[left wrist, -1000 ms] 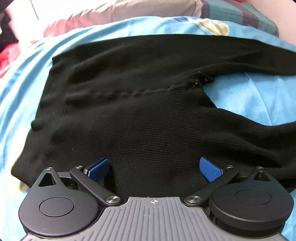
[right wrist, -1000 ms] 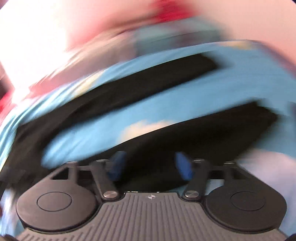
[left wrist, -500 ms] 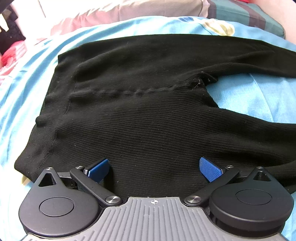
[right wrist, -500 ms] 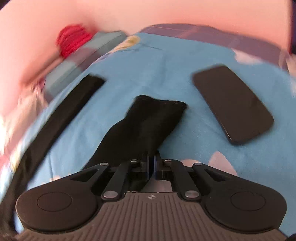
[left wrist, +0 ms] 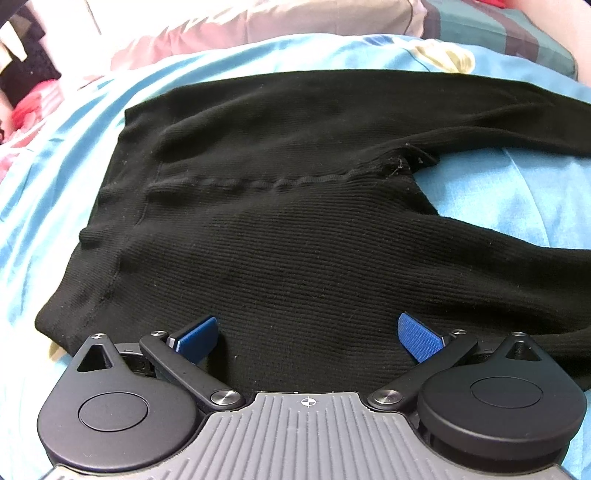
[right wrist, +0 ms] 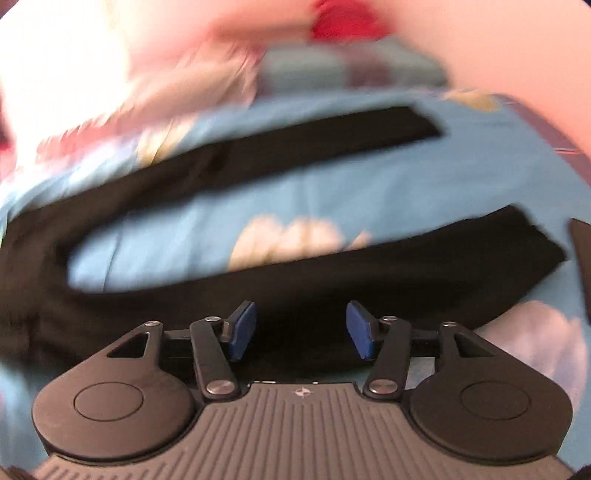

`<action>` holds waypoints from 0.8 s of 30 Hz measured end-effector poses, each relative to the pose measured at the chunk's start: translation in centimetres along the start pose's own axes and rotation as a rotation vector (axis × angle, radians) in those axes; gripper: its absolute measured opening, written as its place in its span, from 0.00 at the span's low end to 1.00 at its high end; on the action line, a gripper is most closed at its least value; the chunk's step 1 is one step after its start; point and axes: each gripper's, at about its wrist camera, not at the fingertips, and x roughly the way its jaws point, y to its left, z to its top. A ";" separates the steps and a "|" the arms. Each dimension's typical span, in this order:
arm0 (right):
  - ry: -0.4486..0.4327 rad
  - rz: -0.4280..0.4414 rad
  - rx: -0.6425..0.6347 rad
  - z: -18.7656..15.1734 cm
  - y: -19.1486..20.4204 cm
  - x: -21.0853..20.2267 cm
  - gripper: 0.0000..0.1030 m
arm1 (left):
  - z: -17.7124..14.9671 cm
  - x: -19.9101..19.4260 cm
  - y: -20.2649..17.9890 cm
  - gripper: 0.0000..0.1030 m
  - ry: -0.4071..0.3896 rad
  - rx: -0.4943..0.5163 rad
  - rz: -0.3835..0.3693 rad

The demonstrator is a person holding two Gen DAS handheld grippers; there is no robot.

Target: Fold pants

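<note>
Black ribbed pants [left wrist: 295,229] lie spread flat on a blue bedsheet [left wrist: 55,184], waistband to the left and both legs running off to the right. My left gripper [left wrist: 308,338] hovers open over the near hip part, its blue pads wide apart with only flat cloth under them. In the blurred right wrist view the two legs [right wrist: 332,280] stretch across the sheet, split apart. My right gripper [right wrist: 301,328] is over the near leg, jaws opening, pads clear of the cloth.
Pink and plaid pillows [left wrist: 295,18] line the far edge of the bed. A dark flat phone [right wrist: 581,258] lies at the right edge of the right wrist view, beside the near leg's cuff. Dark clothes [left wrist: 26,70] sit at far left.
My right gripper, shut on the near leg half a second ago, has opened and swung back left along the leg. The left gripper has stayed in place, open.
</note>
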 end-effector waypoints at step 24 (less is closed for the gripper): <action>0.103 0.058 0.052 0.3 -7.1 -1.5 0.68 | -0.8 -3.5 2.5 1.00 0.059 -0.181 -0.013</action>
